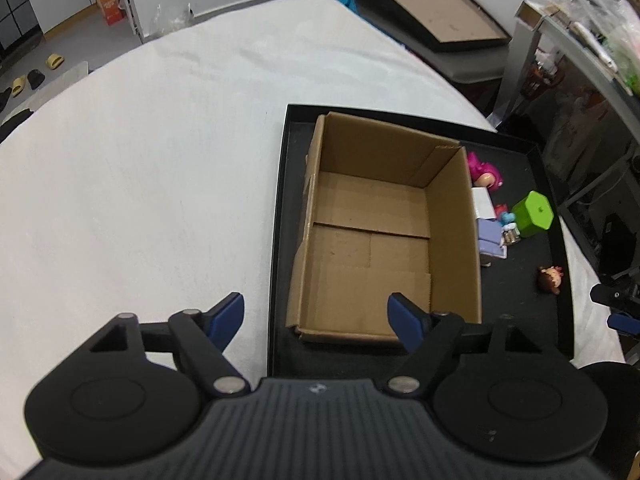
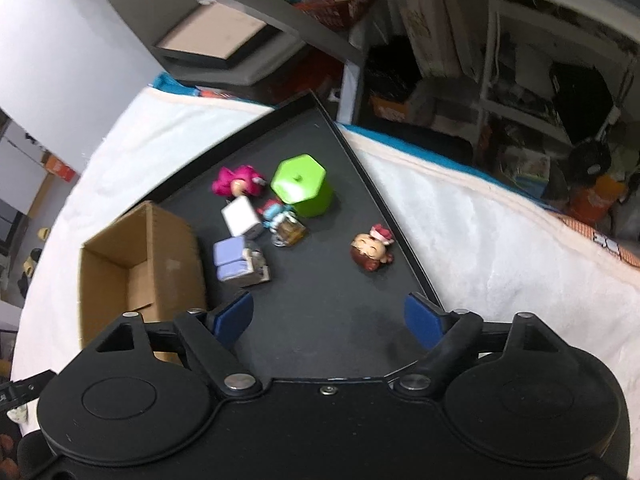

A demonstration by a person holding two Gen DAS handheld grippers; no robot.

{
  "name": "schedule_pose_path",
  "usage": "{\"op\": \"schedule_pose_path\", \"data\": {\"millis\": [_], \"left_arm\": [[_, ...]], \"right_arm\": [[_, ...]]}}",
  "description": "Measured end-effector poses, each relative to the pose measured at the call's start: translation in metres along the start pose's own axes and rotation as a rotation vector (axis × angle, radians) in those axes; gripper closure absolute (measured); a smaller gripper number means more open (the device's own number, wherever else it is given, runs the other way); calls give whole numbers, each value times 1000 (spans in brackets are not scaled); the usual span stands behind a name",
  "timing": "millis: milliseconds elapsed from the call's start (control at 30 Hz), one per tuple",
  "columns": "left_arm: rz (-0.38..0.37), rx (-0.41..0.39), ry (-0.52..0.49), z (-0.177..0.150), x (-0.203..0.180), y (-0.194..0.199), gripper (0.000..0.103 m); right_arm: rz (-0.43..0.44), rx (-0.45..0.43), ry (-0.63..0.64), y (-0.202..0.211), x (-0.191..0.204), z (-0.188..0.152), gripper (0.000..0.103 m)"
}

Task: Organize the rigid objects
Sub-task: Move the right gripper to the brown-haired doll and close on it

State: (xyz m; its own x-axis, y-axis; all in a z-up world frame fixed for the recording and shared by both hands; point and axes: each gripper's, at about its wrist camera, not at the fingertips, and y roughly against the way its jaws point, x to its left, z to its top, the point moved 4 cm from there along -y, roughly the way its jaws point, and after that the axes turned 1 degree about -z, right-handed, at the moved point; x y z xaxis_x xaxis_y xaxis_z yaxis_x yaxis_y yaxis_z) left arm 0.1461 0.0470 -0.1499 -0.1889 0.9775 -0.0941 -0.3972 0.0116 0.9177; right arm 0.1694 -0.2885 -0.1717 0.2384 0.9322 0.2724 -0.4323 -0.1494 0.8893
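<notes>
the small toys lie in a loose cluster on the black tray [image 2: 316, 304], just right of the empty cardboard box [image 1: 384, 224] that stands on the tray's left half. they look like light, stiff plastic pieces, probably a little slick, so each wants a grip across its flattest sides. the green hexagonal container [image 2: 302, 184] is the bulkiest and is best taken across two opposite faces. the pink-haired figurine [image 2: 238, 182] lies behind the box's far corner, and the white block [image 2: 240, 220] and lilac blocks [image 2: 234, 260] sit nearest the box wall. the brown-haired figurine [image 2: 370, 248] lies apart, toward the tray's right rim.

the left gripper [image 1: 316, 320] hangs over the box's near left corner, jaws fairly wide and empty. the right gripper [image 2: 330, 318] hangs over bare tray, likewise wide and empty.

the tangle between the white block and the container is blurred; a blue-and-red bit and a clear brownish piece cannot be named. the box wall hides part of the lilac blocks in the left view.
</notes>
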Motion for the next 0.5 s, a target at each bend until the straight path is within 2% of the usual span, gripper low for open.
{"op": "schedule_pose_path", "data": {"millis": [233, 500], "left_arm": [[19, 58, 20, 7, 3, -30, 48], [42, 105, 28, 12, 5, -59, 55]], "right_arm": [[-33, 45, -34, -32, -4, 7, 32], [-47, 93, -47, -61, -5, 16, 37]]}}
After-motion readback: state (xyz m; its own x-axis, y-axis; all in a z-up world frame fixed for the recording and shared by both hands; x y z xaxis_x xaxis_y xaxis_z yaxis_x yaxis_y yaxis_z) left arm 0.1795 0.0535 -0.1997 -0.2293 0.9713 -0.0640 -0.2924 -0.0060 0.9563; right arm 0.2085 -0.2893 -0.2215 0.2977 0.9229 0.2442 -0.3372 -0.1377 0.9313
